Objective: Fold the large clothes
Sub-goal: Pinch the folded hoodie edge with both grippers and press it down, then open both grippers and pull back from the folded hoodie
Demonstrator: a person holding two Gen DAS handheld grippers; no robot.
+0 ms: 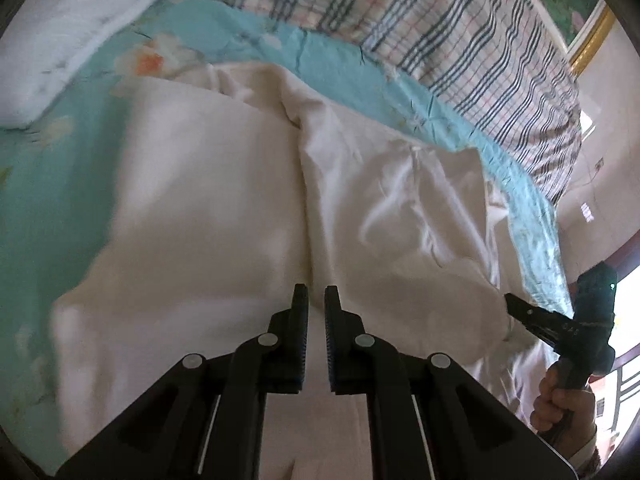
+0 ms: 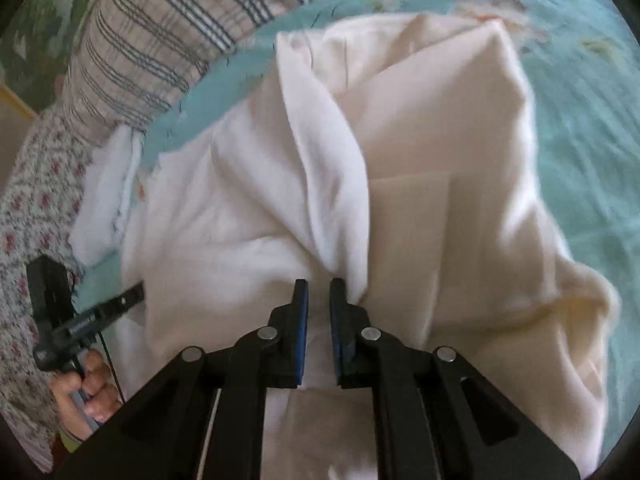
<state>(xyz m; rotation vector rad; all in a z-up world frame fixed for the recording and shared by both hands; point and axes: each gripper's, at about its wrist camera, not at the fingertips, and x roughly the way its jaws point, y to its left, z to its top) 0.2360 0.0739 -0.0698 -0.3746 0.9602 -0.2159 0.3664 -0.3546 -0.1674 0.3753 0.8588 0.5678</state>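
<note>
The cream garment (image 1: 224, 200) lay rumpled across a turquoise floral bedsheet (image 1: 60, 184), with a plaid quilt (image 1: 440, 40) bunched beyond it and a white pillow (image 1: 64, 36) at the far corner. The left gripper (image 1: 316, 296) was nearly closed, pinching the near edge of the cloth between its pads. The right gripper (image 2: 318, 292) was likewise clamped on a raised fold of the same garment. A hand (image 1: 564, 404) held the right tool's handle
</note>
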